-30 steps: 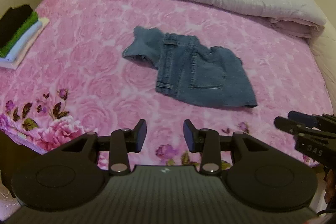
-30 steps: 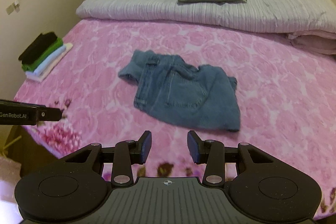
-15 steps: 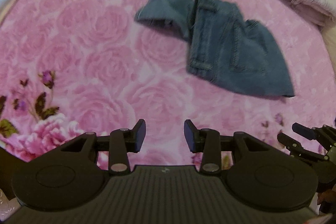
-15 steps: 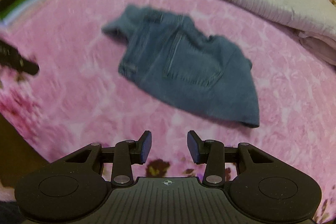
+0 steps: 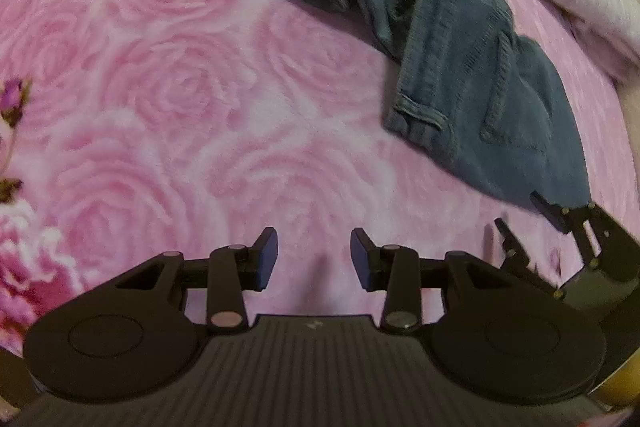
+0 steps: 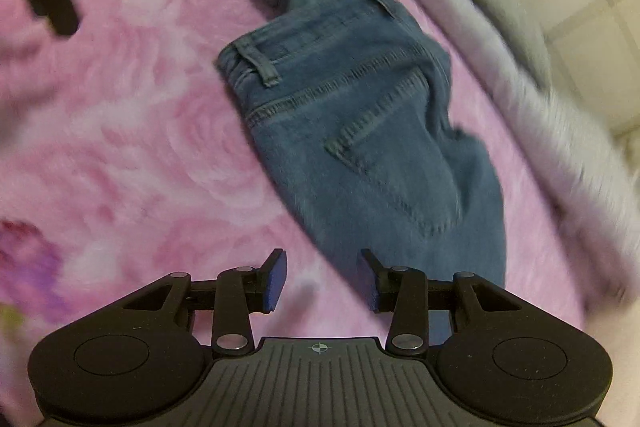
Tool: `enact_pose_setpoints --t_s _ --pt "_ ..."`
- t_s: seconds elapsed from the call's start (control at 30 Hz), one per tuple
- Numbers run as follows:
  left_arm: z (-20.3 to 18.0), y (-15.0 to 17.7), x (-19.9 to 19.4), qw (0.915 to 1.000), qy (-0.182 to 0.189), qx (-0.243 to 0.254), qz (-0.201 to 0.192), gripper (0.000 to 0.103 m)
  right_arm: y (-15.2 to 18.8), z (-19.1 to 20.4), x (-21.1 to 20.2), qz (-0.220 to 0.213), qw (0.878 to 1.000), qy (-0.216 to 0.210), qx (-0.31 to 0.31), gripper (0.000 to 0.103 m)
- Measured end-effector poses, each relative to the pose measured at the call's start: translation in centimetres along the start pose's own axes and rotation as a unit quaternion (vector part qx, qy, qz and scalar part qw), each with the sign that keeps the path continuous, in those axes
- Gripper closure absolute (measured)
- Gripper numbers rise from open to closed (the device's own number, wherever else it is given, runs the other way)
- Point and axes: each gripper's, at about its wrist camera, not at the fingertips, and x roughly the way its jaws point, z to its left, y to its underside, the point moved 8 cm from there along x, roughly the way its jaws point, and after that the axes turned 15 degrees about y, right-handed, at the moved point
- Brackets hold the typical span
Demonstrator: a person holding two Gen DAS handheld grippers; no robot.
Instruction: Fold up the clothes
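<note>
- We see the pink rose-patterned bed cover [image 5: 168, 75] under everything, with a grey quilt [image 6: 532, 99] along its far edge.
- The crumpled blue jeans [image 6: 360, 131] lie on the cover, back pocket up, near the quilt.
- Our right gripper [image 6: 322, 281] has jaws spread, gripping nothing, hovering just short of the jeans' near hem.
- Our left gripper [image 5: 314, 259] is likewise released, apart from the jeans.
- We find no legible writing.
</note>
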Motion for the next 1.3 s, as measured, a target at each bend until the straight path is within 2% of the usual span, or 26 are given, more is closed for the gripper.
enact_pose_setpoints --t_s 0.1,0.23,0.27,0.3,0.33,0.4,0.43,0.5,0.57,0.6,0.67,0.7,0.77,0.83,0.87,0.97,1.0,1.07,1.13,1.2,1.23,1.27,1.3 --pt "0.8 -0.4 0.6 0.9996 -0.003 -0.020 -0.019 0.068 -0.3 1.9 0.8 -0.062 0.996 0.028 -0.057 0.061" --pt "1.7 -0.5 0.8 0.9984 -0.018 -0.043 -0.032 0.068 -0.9 3.7 2.4 -0.125 0.983 0.073 -0.115 0.062" --pt "1.8 -0.6 0.8 0.9981 -0.020 -0.047 -0.035 0.068 -1.2 3.5 2.9 -0.122 0.985 0.063 -0.101 0.062" --pt "1.7 -0.5 0.7 0.9978 -0.020 -0.050 -0.038 0.068 -1.5 2.5 3.2 -0.106 0.992 0.032 -0.055 0.090" --pt "1.6 -0.5 0.7 0.9976 -0.022 -0.051 -0.040 0.068 -1.9 1.3 3.6 -0.088 0.996 -0.004 -0.002 0.096" --pt "1.1 -0.5 0.7 0.9976 -0.028 -0.048 -0.043 0.068 -2.5 -2.3 3.7 -0.069 0.992 -0.043 0.099 0.098" --pt "0.8 -0.6 0.7 0.9975 -0.031 -0.045 -0.044 0.068 -2.7 -4.8 3.5 -0.059 0.982 -0.064 0.165 0.099" --pt "0.0 -0.6 0.7 0.9975 -0.034 -0.040 -0.047 0.068 -2.8 -10.2 2.7 -0.051 0.951 -0.098 0.289 0.099" --pt "-0.9 -0.7 0.7 0.9975 -0.033 -0.038 -0.050 0.068 -1.7 -16.8 2.1 -0.045 0.898 -0.118 0.421 0.099" --pt "-1.4 -0.8 0.8 0.9974 -0.032 -0.038 -0.051 0.068 -0.6 -20.3 2.0 -0.043 0.869 -0.114 0.480 0.100" --pt "-2.4 -1.3 1.2 0.9976 -0.027 -0.040 -0.050 0.068 3.3 -27.1 2.3 -0.031 0.802 -0.087 0.590 0.103" --pt "-3.0 -1.6 1.3 0.9977 -0.024 -0.038 -0.050 0.068 5.5 -29.9 2.6 -0.021 0.769 -0.074 0.635 0.103" --pt "-4.3 -2.1 1.9 0.9980 -0.018 -0.032 -0.051 0.068 10.7 -34.2 3.7 0.008 0.713 -0.030 0.701 0.103" --pt "-5.4 -2.5 2.5 0.9980 -0.009 -0.032 -0.054 0.068 16.2 -36.3 5.0 0.064 0.680 0.023 0.730 0.103" --pt "-5.8 -2.7 2.9 0.9979 -0.002 -0.035 -0.055 0.068 19.0 -36.5 5.8 0.099 0.660 0.034 0.744 0.103" --pt "-6.6 -3.2 4.0 0.9956 0.026 -0.062 -0.065 0.068 25.5 -35.2 8.1 0.175 0.605 0.019 0.777 0.103" --pt "-6.7 -3.3 4.4 0.9940 0.036 -0.076 -0.070 0.068 27.0 -34.4 8.5 0.189 0.598 0.006 0.779 0.103" --pt "-6.6 -3.5 5.0 0.9898 0.051 -0.107 -0.079 0.068 28.6 -32.5 9.0 0.204 0.607 -0.012 0.768 0.103" --pt "-6.3 -3.7 5.4 0.9870 0.053 -0.126 -0.084 0.068 29.0 -30.0 8.4 0.220 0.653 -0.022 0.724 0.103" --pt "-6.3 -3.9 5.5 0.9882 0.044 -0.121 -0.082 0.068 28.5 -27.5 7.8 0.246 0.736 -0.002 0.631 0.102" --pt "-6.4 -3.9 5.5 0.9895 0.039 -0.114 -0.080 0.068 27.9 -26.4 7.7 0.251 0.781 0.009 0.571 0.102" --pt "-6.5 -3.7 5.5 0.9907 0.035 -0.108 -0.076 0.068 27.2 -24.8 7.3 0.254 0.832 0.021 0.493 0.102" --pt "-6.7 -3.5 5.5 0.9914 0.033 -0.105 -0.071 0.068 26.8 -23.4 6.8 0.253 0.868 0.028 0.426 0.100"
